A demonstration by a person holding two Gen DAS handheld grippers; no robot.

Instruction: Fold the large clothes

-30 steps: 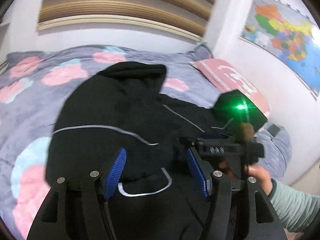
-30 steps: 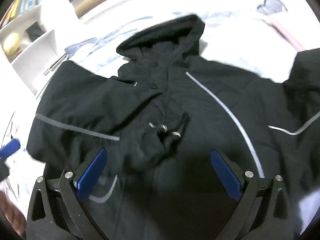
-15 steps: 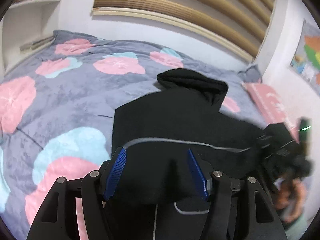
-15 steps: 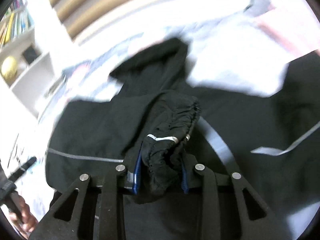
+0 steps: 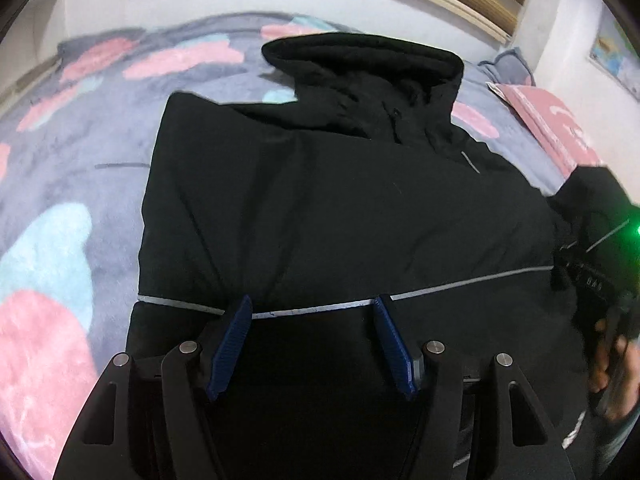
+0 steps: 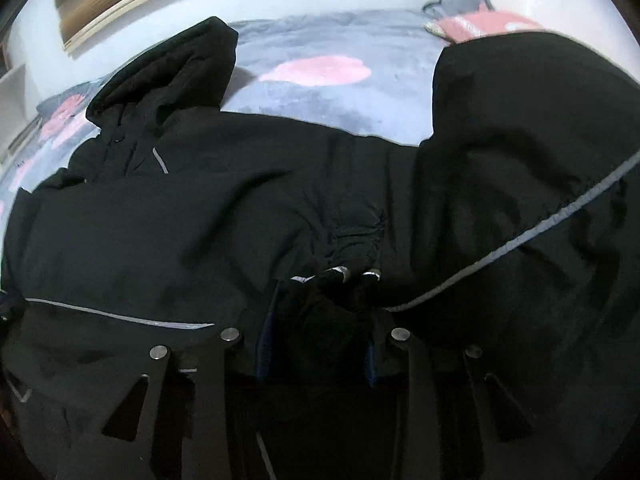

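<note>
Black hooded jacket (image 5: pixel 320 200) spread flat on the bed (image 5: pixel 60 208), over a grey cover with pink and pale-blue blotches; hood (image 5: pixel 360 64) toward the headboard edge, grey reflective stripe (image 5: pixel 320 309) running across the body.

Left tool (image 5: pixel 312 336) tipped steeply downward over the lower part of the jacket, blue pads (image 5: pixel 230 344) standing well apart, nothing pinched between them; stripe passing just past the fingertips.

Right tool (image 6: pixel 320 320) also angled steeply down, jaws drawn in tight and clamped on the gathered sleeve cuff (image 6: pixel 340 280), black fabric bunched between the pads and bulging out above them. Sleeve (image 6: pixel 520 160) lifted into a tall fold at the right side of the jacket, its own stripe curving down toward the cuff.

Seen from the left wrist view, right tool (image 5: pixel 592 280) near the right edge of the bed with a green light glowing on it, a hand (image 5: pixel 612 364) wrapped around its grip. Pink pillow (image 5: pixel 552 120) at the far right corner of the bed.
</note>
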